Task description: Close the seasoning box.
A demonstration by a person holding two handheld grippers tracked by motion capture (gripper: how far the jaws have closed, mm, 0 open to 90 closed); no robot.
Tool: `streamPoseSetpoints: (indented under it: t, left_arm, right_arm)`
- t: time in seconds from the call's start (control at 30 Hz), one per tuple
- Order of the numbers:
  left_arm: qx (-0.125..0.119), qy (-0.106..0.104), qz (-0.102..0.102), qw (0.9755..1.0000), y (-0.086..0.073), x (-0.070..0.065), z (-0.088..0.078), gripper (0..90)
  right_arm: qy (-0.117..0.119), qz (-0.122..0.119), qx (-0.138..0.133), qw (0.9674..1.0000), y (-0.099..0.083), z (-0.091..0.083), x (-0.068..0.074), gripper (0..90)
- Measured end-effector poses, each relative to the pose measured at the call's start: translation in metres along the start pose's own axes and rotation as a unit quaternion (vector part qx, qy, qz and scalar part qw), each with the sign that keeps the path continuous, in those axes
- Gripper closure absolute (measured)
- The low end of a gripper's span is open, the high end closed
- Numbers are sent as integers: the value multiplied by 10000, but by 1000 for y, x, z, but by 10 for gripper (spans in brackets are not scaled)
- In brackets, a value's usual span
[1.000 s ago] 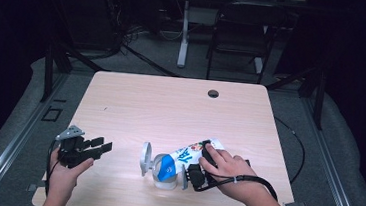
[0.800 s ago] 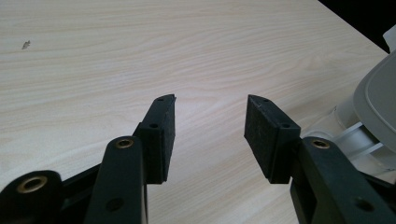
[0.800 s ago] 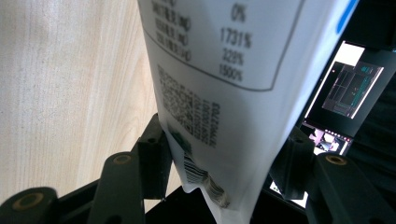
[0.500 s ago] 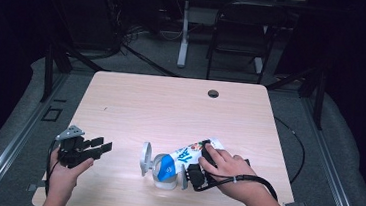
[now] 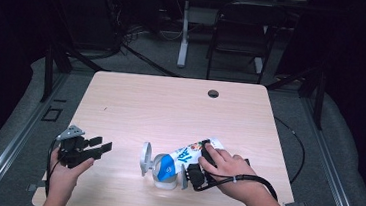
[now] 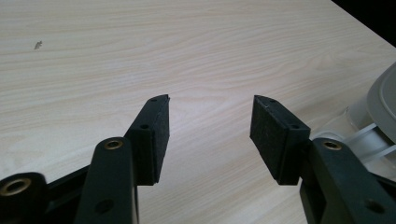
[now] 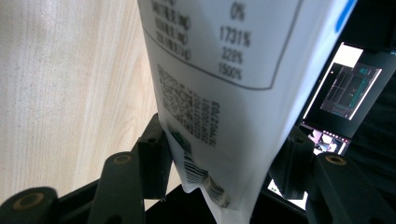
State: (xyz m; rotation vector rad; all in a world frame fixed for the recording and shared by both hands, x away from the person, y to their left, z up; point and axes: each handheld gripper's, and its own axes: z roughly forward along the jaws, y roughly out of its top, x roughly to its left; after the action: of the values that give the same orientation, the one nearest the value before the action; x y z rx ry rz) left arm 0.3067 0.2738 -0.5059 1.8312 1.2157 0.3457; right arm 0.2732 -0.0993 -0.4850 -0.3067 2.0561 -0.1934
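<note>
lying on its side near the front edge of the table (image 5: 170, 107), a white and blue pouch (image 5: 178, 160) points its capped end toward the person's left, where a grey lid (image 5: 145, 158) stands on edge just beside it. the right gripper (image 5: 196, 174) clamps the pouch's other end; the right hand (image 5: 228, 168) rests over it, fingers spread on the printed top of the pouch. in the right gripper view the pouch (image 7: 224, 93) fills the space between the two black jaws, its crimped bottom seam with a barcode hanging down between the pads, and both pads press against its sides. small print and percentages run across the white panel above. pale wood shows at the left of that view and a lit screen (image 7: 345, 88) glows at the right, behind the pouch.

the left gripper (image 5: 99, 148) is held in the left hand (image 5: 64, 173) near the table's left front corner, well apart from the pouch, its jaws aimed toward the lid. its jaws have just been opening and now stand wide with only bare wood between them, as the left gripper view (image 6: 210, 121) shows. the grey lid (image 6: 385, 102) sits at the right edge of that view, beyond the right jaw. a small dark hole (image 5: 213, 93) marks the far side of the table.
</note>
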Motion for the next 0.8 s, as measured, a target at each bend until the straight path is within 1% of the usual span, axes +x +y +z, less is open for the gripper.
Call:
streamPoseSetpoints:
  t: [0.07, 0.1, 0.23, 0.27, 0.43, 0.57, 0.67, 0.8]
  left_arm:
    - [-2, 2, -10, 10000, 0, 0, 0, 459]
    - [-51, 57, 7, 10000, 0, 0, 0, 447]
    - [-68, 59, -7, 10000, 0, 1, 0, 431]
    - [-57, 109, 36, 9999, 0, 0, 0, 425]
    - [-37, 171, 104, 9998, 0, 0, 0, 416]
    - [-41, 221, 115, 9997, 0, 0, -1, 411]
    - [-34, 198, 118, 9997, 0, 0, 0, 417]
    - [-29, 235, 153, 9996, 0, -1, 0, 420]
  right_arm:
    - [0, -2, 0, 10000, 0, 0, 0, 475]
    - [0, -3, 0, 10000, 0, 0, 0, 475]
    - [-1, -2, -22, 10000, 0, 0, 0, 475]
    - [-5, 22, -67, 10000, 0, 1, 1, 475]
    - [-11, 4, -66, 10000, 0, 1, 0, 475]
    - [-25, -17, -65, 10000, 0, 1, 0, 476]
    - [-17, -12, -92, 10000, 0, 1, 0, 476]
    - [-16, -16, -89, 10000, 0, 1, 0, 477]
